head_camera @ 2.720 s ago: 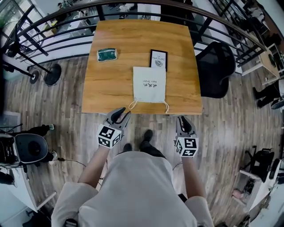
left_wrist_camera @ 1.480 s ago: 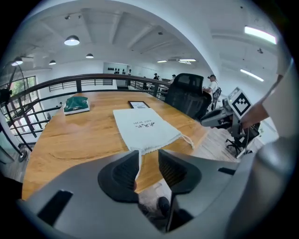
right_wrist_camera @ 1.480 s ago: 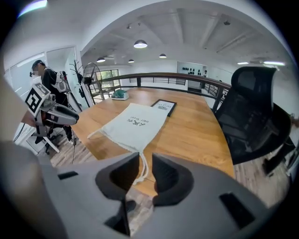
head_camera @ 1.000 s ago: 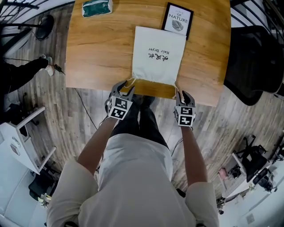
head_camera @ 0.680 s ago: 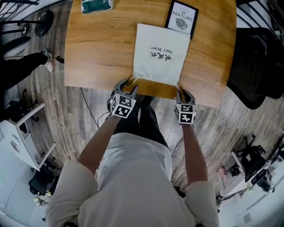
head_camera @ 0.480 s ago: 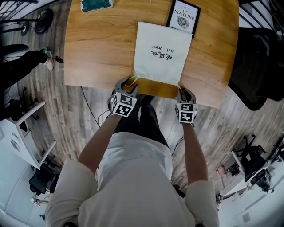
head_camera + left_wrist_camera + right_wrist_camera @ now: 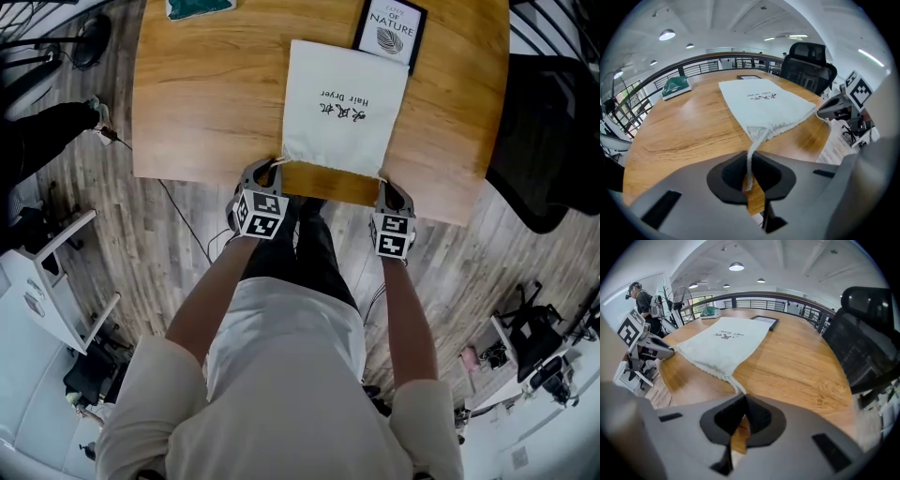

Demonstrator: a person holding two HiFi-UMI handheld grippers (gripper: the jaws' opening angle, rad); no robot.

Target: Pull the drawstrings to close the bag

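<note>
I am closing the left gripper (image 7: 264, 172) on the left drawstring (image 7: 751, 159), which is running between its jaws. The right gripper (image 7: 389, 191) is clamping together on the right drawstring (image 7: 737, 386).

Probable faults:
- Either cord is sitting near the jaw tips, so it may be slipping out under load.
- Nothing is anchoring the bag (image 7: 345, 108). If I am pulling towards myself rather than outwards, it may be sliding off the table (image 7: 206, 103) instead of cinching.
- Uneven pulling may be skewing the mouth.

The bag is lying flat on the table, its mouth at the near edge. It is white cloth with black print. The mouth is puckering only at the corners and is otherwise still wide.
</note>
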